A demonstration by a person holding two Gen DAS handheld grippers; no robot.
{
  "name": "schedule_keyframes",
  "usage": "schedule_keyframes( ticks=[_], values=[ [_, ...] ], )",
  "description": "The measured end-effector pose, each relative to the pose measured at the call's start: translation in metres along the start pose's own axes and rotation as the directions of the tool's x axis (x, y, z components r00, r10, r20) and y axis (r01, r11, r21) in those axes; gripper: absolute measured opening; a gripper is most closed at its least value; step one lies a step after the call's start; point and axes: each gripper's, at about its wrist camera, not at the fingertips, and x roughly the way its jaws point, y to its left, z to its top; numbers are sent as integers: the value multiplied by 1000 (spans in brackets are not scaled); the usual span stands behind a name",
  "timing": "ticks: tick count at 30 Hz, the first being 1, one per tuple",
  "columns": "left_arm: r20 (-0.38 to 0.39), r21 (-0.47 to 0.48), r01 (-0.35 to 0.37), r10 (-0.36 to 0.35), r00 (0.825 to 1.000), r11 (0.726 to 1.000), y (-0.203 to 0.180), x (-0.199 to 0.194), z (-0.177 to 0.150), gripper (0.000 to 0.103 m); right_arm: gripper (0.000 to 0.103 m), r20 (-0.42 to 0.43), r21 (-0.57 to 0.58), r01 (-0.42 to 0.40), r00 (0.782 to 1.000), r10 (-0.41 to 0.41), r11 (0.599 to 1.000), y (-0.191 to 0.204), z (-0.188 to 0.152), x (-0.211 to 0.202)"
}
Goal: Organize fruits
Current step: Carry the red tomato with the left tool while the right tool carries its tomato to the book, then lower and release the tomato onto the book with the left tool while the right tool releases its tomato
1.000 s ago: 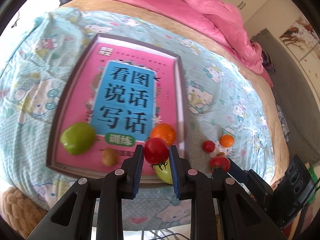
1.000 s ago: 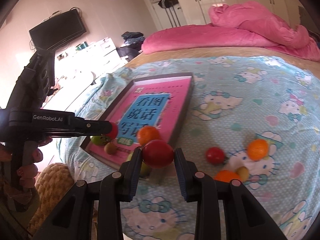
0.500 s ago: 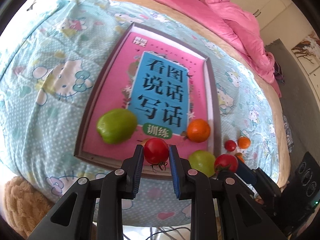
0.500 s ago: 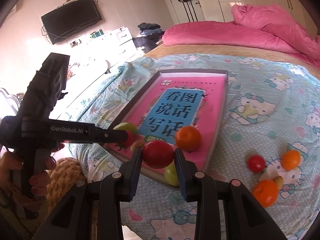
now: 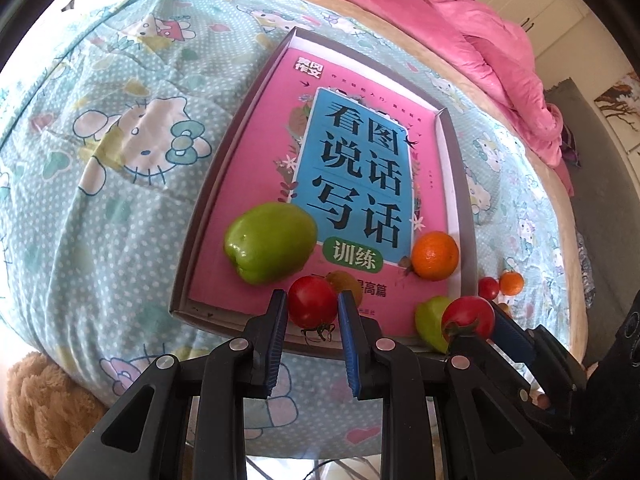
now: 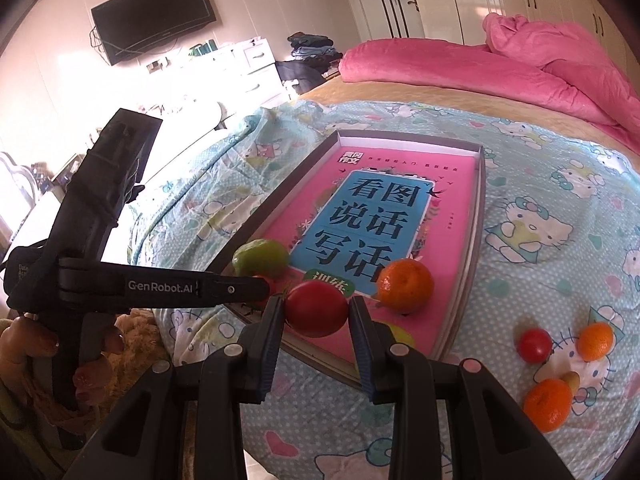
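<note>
- Left gripper (image 5: 313,307) with black fingers and blue pads is clamped on a small round red tomato (image 5: 312,301), its green stem hanging beneath, held over the near edge of the shallow grey cardboard tray (image 5: 208,196).
- Right gripper (image 6: 316,311) likewise pinches a larger round red tomato (image 6: 316,309) between its blue pads, also above the tray's near edge; in the left wrist view it shows at lower right with that tomato.
- Behind the left gripper's tomato a small brown kiwi-like fruit (image 5: 347,284) lies on the pink and blue book cover (image 5: 360,168) that fills the tray.
- A large glossy green fruit (image 5: 271,242) rests on the cover toward the tray's left side, and a round orange mandarin (image 5: 435,255) toward its right wall.
- Another pale green fruit (image 5: 430,322) sits near the tray's near right corner, partly hidden by the right gripper.
- Outside the tray, on the pale blue cartoon-cat bedsheet (image 6: 560,184), lie a small red tomato (image 6: 534,345), two orange mandarins (image 6: 595,341) (image 6: 547,404) and a small yellowish fruit (image 6: 571,379).
- A person's hand (image 6: 92,364) grips the left gripper's handle at the bed's edge.
- A crumpled pink duvet (image 6: 500,68) lies at the far end of the bed.
</note>
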Motion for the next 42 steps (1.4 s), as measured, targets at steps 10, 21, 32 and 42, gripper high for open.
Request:
schedule_keyframes(
  ticks=[10,21,32,42],
  values=[
    [-5,2,3,-3,1000,1000,4,6,1,26,34,-42,-39,18,999,-19,999,11,3,17],
    [-11,4,1,-1,1000,1000,4,10,1,26,34,-77,-66,70,994,-75,995,12,6,31],
    [-11,2,4,-3,1000,1000,4,11,1,26,34,-109,-99,63,991,-74,993,19,2,42],
    [-11,2,3,-3,1000,1000,4,11,1,26,34,-131,-103,76,987,-89,992,17,1,47]
  ],
)
